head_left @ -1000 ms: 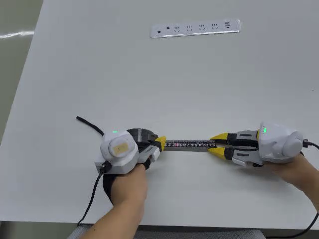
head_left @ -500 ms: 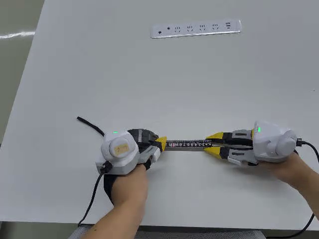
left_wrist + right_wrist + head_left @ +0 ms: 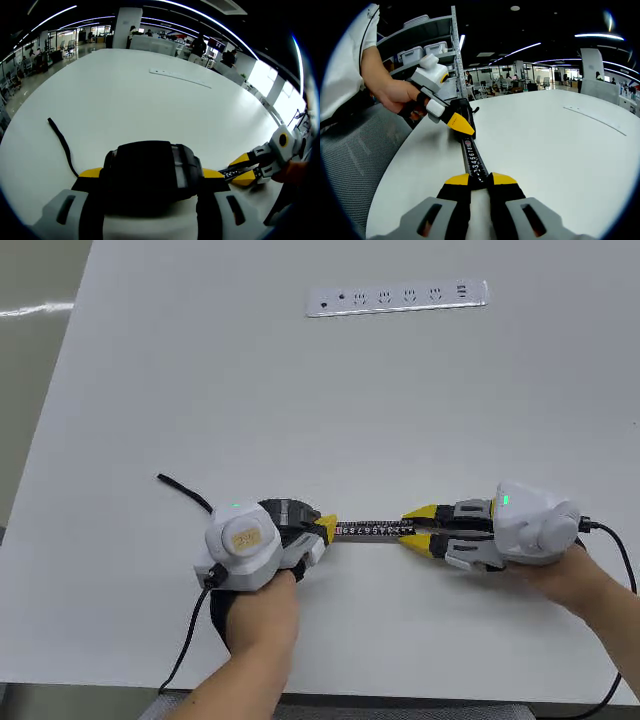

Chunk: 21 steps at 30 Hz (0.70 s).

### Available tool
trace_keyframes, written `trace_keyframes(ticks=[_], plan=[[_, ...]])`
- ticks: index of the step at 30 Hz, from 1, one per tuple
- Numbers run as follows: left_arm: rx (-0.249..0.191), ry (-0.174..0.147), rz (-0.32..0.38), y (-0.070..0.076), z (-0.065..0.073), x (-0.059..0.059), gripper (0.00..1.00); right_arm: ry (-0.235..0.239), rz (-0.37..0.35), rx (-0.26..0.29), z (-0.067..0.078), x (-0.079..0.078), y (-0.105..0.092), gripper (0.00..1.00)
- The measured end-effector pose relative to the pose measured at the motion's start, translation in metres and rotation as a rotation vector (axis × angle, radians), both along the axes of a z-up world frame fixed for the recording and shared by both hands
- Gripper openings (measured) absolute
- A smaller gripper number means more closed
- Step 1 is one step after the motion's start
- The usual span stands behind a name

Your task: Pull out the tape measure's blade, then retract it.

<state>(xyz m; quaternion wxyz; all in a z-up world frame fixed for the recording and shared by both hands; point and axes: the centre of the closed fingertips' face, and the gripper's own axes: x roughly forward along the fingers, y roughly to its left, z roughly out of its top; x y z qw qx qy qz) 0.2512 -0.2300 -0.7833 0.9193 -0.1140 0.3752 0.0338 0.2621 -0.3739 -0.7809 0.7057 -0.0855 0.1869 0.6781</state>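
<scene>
My left tongs [image 3: 322, 528] are gripping the black tape measure [image 3: 285, 515], the yellow tips pressing on either side of its body; in the left gripper view the body is sitting squarely between the two jaws. My right tongs [image 3: 415, 527] are pinching the pulled-out end of the blade [image 3: 372, 529], with the jaws drawn together on it. In the right gripper view the numbered strip is running from between those tips straight away to the tape measure. The blade is stretching in a straight line from left to right between the two tongs, low over the white worktop [image 3: 300, 400]. My left hand [image 3: 255, 615] and right hand [image 3: 560, 575] are holding the tongs from the near side. All of this is sitting in the near part of the worktop, the tape measure left of the middle and the blade's end right of it. A black strap [image 3: 180, 492] is trailing from the tape measure toward the far left, lying flat on the worktop. A white power strip [image 3: 397, 297] is lying at the far side, well apart from the tongs
</scene>
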Motion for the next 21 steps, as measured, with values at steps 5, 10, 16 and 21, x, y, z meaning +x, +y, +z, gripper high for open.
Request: trace_keyframes(ticks=[5,10,16,21], plan=[[0.0,0.0,0.001,0.0,0.0,0.0,0.72,-0.005,0.005,0.001,-0.002,0.0,0.007,0.13],[0.0,0.001,0.0,0.0,0.0,0.0,0.73,-0.007,0.01,0.002,-0.003,0.0,0.012,0.13],[0.0,0.001,0.0,0.0,0.0,0.0,0.73,-0.008,0.016,0.004,-0.003,-0.002,0.022,0.13],[0.0,0.001,0.001,0.0,0.0,0.0,0.73,-0.007,0.017,0.006,-0.003,-0.004,0.028,0.13]])
